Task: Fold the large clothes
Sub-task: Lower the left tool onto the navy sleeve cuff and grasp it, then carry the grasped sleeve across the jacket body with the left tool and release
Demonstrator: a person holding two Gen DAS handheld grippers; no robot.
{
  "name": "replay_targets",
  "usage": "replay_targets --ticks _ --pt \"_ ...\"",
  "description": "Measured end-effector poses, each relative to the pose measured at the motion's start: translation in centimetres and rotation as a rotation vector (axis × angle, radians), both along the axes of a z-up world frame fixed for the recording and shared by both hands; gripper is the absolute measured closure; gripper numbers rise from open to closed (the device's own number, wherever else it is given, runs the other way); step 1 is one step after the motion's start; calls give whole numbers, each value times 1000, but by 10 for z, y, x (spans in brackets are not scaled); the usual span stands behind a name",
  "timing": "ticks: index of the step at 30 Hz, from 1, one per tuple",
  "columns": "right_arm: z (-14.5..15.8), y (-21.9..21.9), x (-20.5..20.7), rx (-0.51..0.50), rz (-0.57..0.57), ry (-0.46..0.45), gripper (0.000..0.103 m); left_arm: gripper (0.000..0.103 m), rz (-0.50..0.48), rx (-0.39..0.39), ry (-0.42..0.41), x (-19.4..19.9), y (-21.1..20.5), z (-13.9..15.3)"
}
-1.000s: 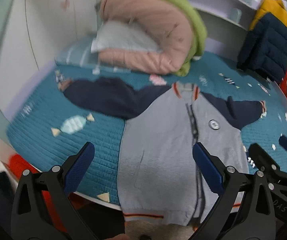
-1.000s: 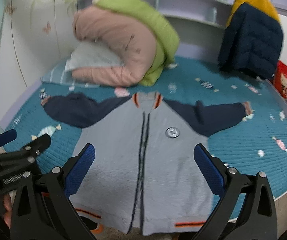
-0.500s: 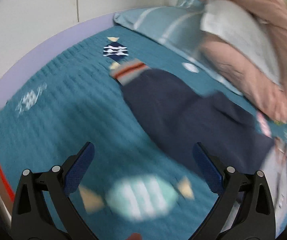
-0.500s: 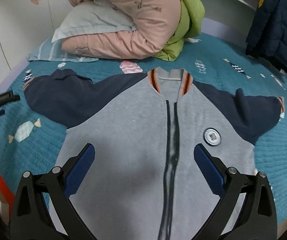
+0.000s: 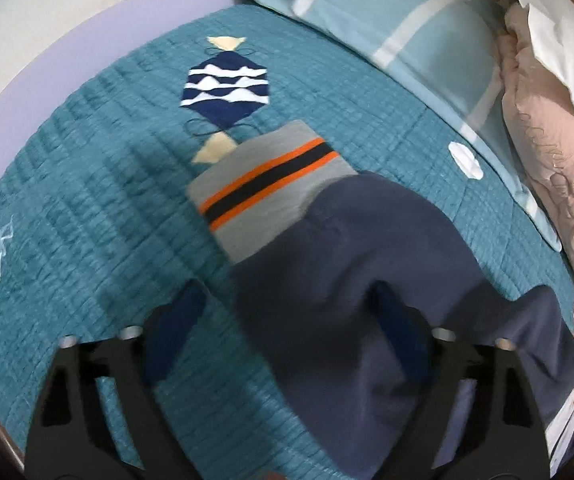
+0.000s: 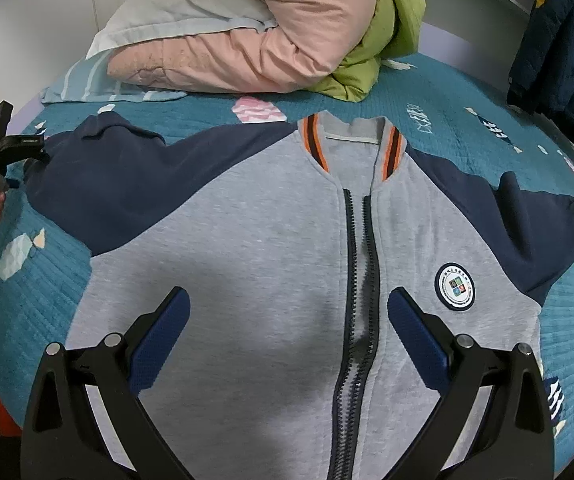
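Right claw, nearest in its own view, fingers spread wide and holding nothing, hovers over the grey front of the jacket; the zipper runs between the fingertips toward the right one. The jacket lies flat and face up on the teal bedspread, hem nearest, collar far, both navy sleeves stretched out to left and right. Left claw, fingers likewise spread and gripping nothing, straddles the left sleeve just short of its striped cuff; whether the pads already touch the cloth cannot be told, since this view is blurred. Beyond the cuff lies a kite-shaped patch on the bedspread; farther still, a striped pillow and a pink quilt beside a green one; a dark padded coat hangs at far right.

Judged risks: closing on the sleeve may pinch the quilted bedspread together with the fabric, dragging it along; a grip on only the upper layer of the sleeve would let it twist or bunch as it is carried across; pulling without the right claw steadying the body may shift the whole jacket and skew the fold line.
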State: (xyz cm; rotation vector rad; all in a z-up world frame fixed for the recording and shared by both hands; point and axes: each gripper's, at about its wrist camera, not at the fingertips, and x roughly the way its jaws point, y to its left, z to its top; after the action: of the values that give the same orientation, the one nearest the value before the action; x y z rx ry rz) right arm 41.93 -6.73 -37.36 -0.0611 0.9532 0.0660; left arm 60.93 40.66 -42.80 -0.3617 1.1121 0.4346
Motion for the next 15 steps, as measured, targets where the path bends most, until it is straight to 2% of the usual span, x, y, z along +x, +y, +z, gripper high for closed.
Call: replay_targets --ticks 1,2,3,4,5,6,8,10,11,12,13,14,15 --pt "0 -1 1 6 0 -2 7 37 -13 -2 -4 3 -1 1" --pt "0 -1 2 9 0 -4 7 40 -30 -8 -12 5 -2 2" --pt "0 0 4 11 1 -5 7 50 -39 0 -11 6 -2 3" --pt "1 0 6 18 7 -9 7 77 -51 -19 -31 6 0 4" --pt "2 1 9 26 14 -11 7 90 -74 -82 -90 2 5 7" --pt "4 3 12 36 19 -10 7 91 -73 -114 -133 0 8 11" --pt "6 5 19 84 45 -12 7 92 -39 -89 -204 -17 12 26" --pt "7 9 26 166 73 -34 7 92 -36 -110 -293 -44 18 47" --pt "6 13 32 191 82 -26 12 92 -43 -110 -320 -57 19 58" --pt "4 20 40 227 102 -9 20 91 -51 -97 -340 -72 14 70" --pt "2 27 45 256 120 6 39 92 -63 -71 -370 -85 13 83" --pt "-2 36 53 291 146 31 54 92 -75 -63 -387 -91 10 92" --pt "-5 44 59 322 170 52 60 91 -83 -62 -418 -103 8 106"
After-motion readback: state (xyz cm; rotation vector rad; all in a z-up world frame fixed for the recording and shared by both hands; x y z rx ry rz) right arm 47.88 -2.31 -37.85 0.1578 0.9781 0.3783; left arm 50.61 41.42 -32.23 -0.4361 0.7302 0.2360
